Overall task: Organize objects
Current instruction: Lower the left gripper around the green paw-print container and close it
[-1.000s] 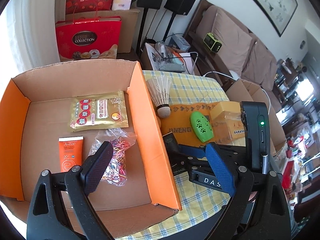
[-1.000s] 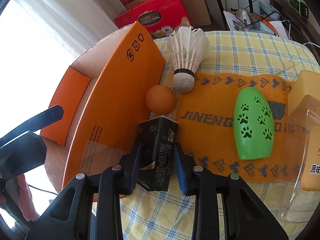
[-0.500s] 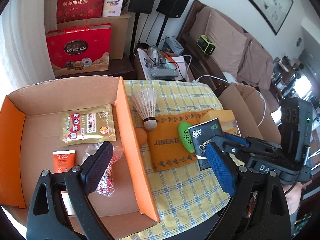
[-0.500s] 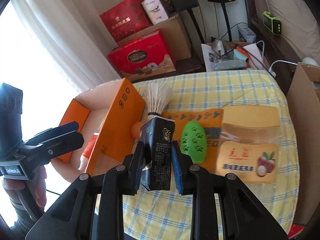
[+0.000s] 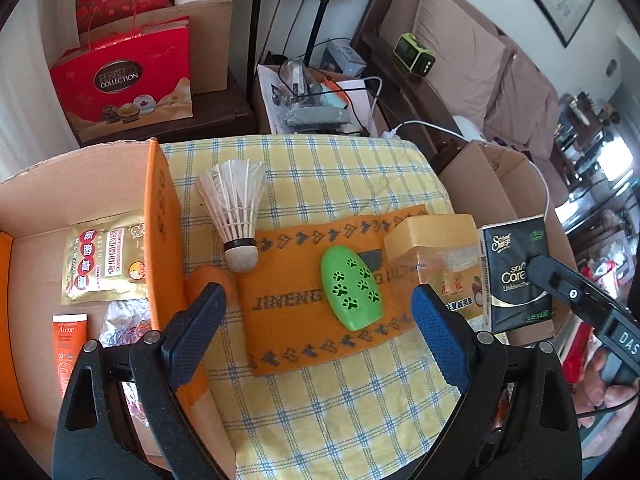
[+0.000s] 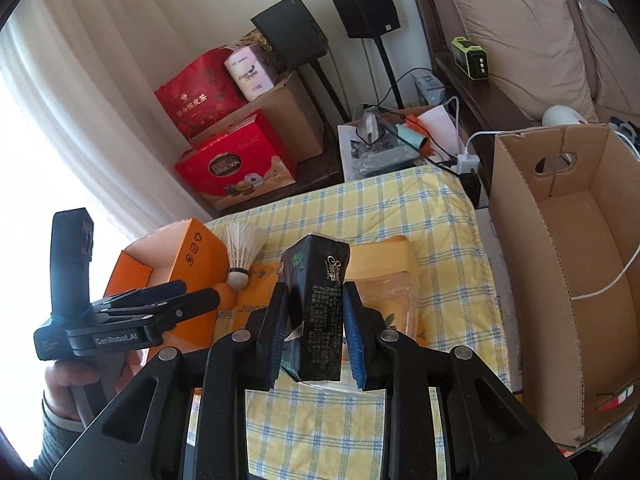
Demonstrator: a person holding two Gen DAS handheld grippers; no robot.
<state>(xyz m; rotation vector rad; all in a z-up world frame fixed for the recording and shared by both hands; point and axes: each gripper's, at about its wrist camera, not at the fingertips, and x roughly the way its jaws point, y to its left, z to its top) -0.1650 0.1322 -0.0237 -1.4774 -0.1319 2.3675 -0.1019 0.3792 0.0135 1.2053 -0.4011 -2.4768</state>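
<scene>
The red gift box [image 5: 124, 80] reads "FERRERO COLLECTION". The black tissue pack [image 5: 516, 276] says "soft Care" and, less surely, "Unbleached". The orange tube [image 5: 69, 344] shows "Avène" and "30+". The orange cloth [image 5: 304, 304] carries "JINENG", upside down. The left tool [image 6: 160, 308] bears "GenRobot.AI".

A yellow cloth [image 5: 340, 400] is crossed by a blue and white check. On it an orange mat [image 5: 280, 320] is edged with dark motifs. A green case [image 5: 352, 292] is marked with dark paw prints. White feathers are seen on the shuttlecock [image 5: 236, 208]. The tissue pack [image 6: 320, 312] is black with white lettering. The box [image 5: 160, 216] is orange outside, brown inside. Blue pads [image 5: 440, 340] are fitted to black grippers.
</scene>
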